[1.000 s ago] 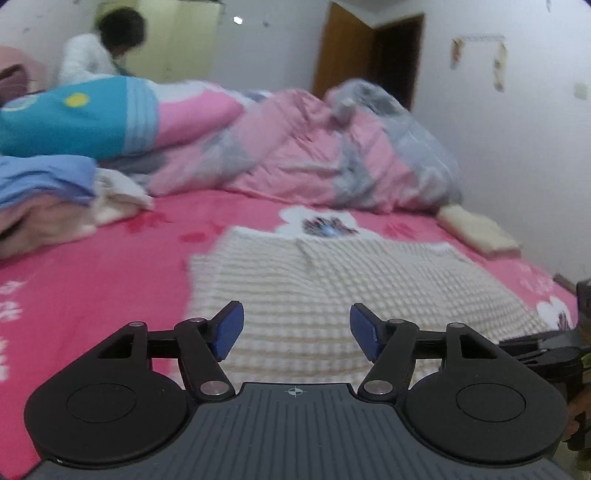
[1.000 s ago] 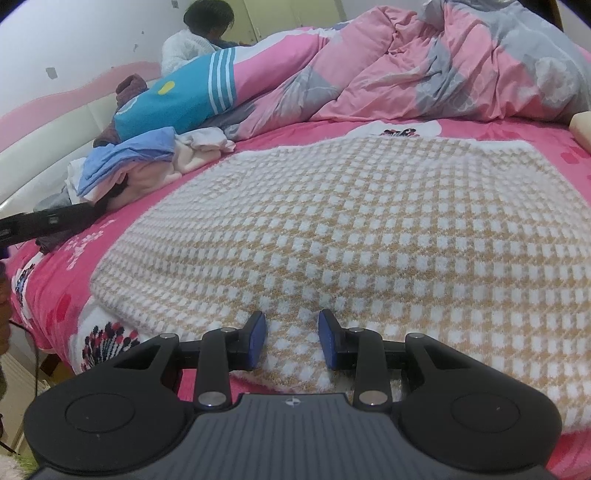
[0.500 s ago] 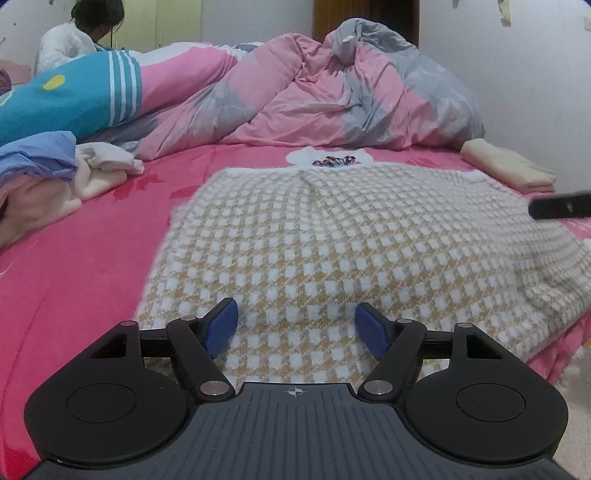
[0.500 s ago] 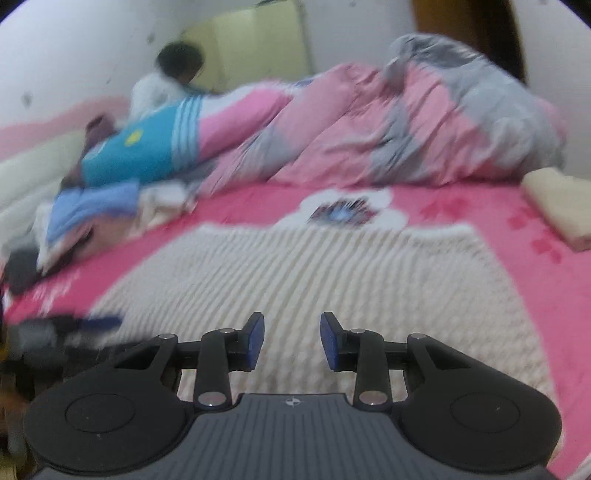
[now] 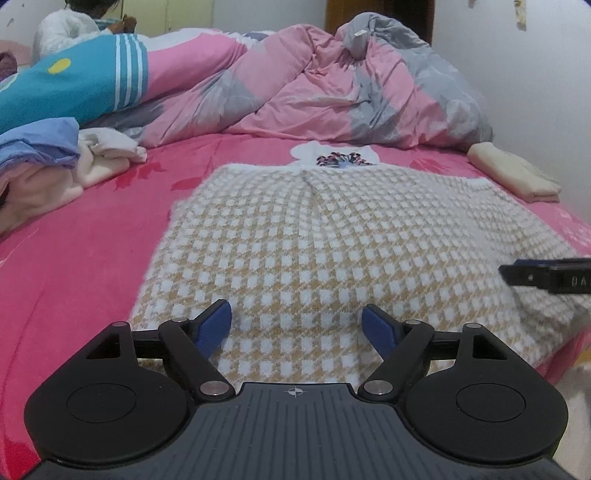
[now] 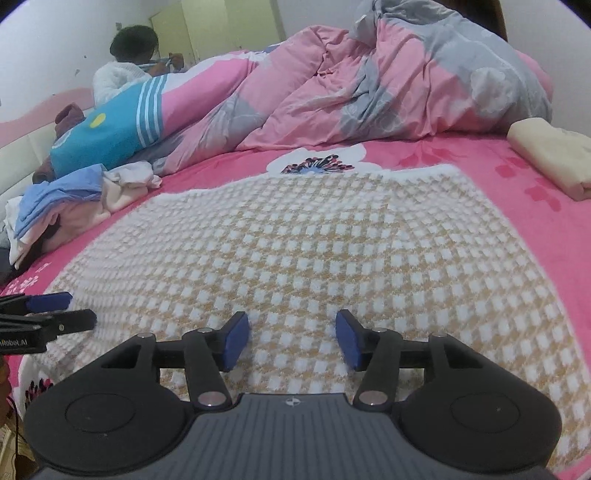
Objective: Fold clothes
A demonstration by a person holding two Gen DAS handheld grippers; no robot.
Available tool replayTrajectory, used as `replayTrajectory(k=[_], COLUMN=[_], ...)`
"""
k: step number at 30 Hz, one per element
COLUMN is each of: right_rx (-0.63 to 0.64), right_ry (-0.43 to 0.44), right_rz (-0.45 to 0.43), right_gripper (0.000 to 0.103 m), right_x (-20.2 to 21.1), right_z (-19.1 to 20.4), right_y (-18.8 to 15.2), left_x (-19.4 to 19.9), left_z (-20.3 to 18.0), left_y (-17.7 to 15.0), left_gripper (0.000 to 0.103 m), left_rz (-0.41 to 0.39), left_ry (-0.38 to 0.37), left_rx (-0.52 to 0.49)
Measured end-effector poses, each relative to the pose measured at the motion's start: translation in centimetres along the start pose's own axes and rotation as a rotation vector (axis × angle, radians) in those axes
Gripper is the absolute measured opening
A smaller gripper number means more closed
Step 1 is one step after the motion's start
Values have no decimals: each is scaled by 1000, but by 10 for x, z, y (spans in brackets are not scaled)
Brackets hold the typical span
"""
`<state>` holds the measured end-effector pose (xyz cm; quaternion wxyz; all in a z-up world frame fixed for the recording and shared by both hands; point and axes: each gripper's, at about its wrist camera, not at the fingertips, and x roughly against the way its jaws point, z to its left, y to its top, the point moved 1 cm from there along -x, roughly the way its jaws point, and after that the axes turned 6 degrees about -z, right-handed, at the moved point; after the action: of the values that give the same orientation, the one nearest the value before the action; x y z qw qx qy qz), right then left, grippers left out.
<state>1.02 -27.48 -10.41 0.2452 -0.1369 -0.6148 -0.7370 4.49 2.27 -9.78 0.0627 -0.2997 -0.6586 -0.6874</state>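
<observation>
Tan-and-white houndstooth knit garment [image 5: 332, 251] spread flat on the pink floral bedsheet [image 5: 85, 258]. Left gripper [image 5: 296, 326] and right gripper [image 6: 291, 339], jaws apart, hover over its near hem. Suggested technique: pinch both corners level, lift evenly.

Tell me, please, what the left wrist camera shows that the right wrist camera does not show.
Only the left wrist view shows the brown door frame behind the quilt, and the right gripper's tip entering at its right edge.

Only the right wrist view shows the pale cupboard doors and the left gripper's tip at its left edge.

Both show the checked garment spread flat on the pink sheet, the pink and grey quilt, the folded cream cloth, the pile of clothes, a seated person, and open jaws.
</observation>
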Motion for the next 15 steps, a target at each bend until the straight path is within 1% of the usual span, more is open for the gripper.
replayTrajectory(k=[2, 4, 6, 7, 11, 14, 15], right_rx=[0, 1, 1, 2, 5, 6, 3], right_ry=[-1, -2, -2, -3, -6, 7, 18], right_rz=[4, 5, 6, 5, 7, 11, 15], right_gripper=[57, 60, 60, 60, 61, 68, 78], right_x=[0, -1, -2, -2, -1, 2, 3], right_z=[1, 2, 3, 3, 4, 6, 7], right_y=[0, 1, 1, 1, 1, 3, 4], left_x=[-1, -4, -6, -8, -13, -16, -18], left_z=[-3, -6, -9, -10, -16, -20, -21], left_y=[3, 4, 5, 5, 7, 9, 10], left_gripper=[80, 86, 99, 101, 103, 103, 103], left_rz=[10, 20, 31, 37, 58, 74, 80], left_ry=[13, 24, 35, 40, 62, 78, 84], left_rx=[-2, -5, -7, -9, -14, -18, -20])
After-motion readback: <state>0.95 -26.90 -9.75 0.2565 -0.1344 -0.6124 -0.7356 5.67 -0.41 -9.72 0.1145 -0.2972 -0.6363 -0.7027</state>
